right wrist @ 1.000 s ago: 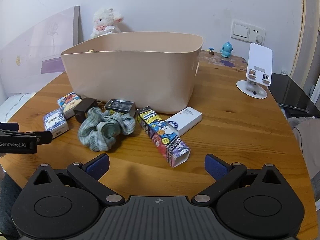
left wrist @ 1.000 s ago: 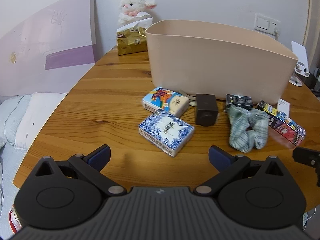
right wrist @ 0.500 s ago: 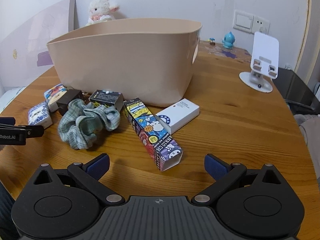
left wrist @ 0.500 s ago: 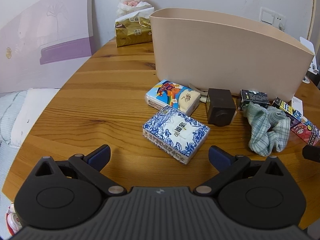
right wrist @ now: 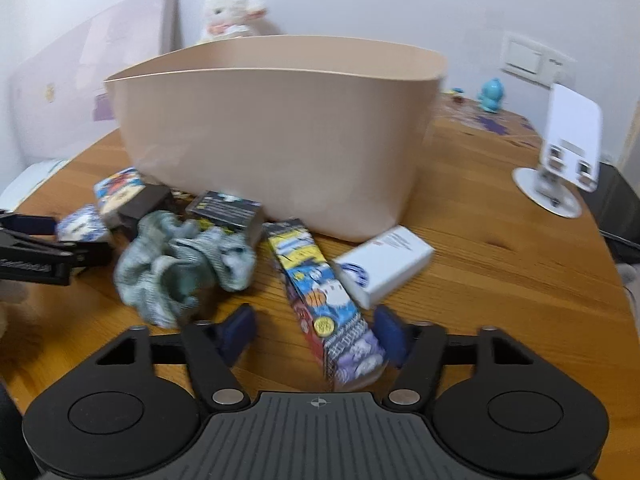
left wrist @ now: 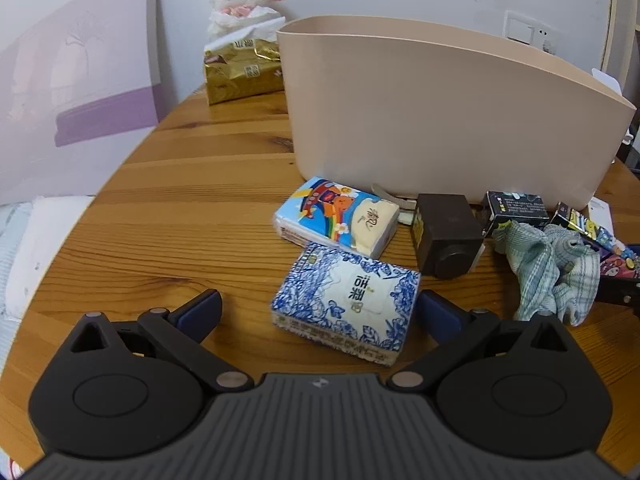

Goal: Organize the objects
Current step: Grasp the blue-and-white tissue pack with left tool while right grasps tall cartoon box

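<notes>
- Two grippers over a wooden table [left wrist: 192, 184], both with fingers spread and nothing pinched.
- Left gripper [left wrist: 319, 307] straddles the blue floral tissue pack [left wrist: 347, 299]; the right pad looks to be just beside or touching the pack's edge, can't tell which, and there's a clear gap on the left.
- Right gripper [right wrist: 316, 330] has its fingers either side of the near end of the long cartoon box [right wrist: 322, 300]. That view is motion-blurred, so contact is hard to call.
- Everything sits on the table in front of the beige bin [left wrist: 432, 120]. Can't see inside the bin from either camera.
- Rainbow tissue pack [left wrist: 336, 216] lies just behind the floral one, the two touching or nearly so.
- Dark brown box [left wrist: 446, 234] sits to its right; something pale pokes out between it and the bin, mostly hidden.
- Checked cloth [right wrist: 180, 260] is bunched between the brown box and the cartoon box, partly covering a black box [right wrist: 228, 210].
- White box [right wrist: 386, 264] rests against the cartoon box.
- Plush lamb [left wrist: 244, 4] at the back, lower half hidden by a gold pack [left wrist: 240, 74].
</notes>
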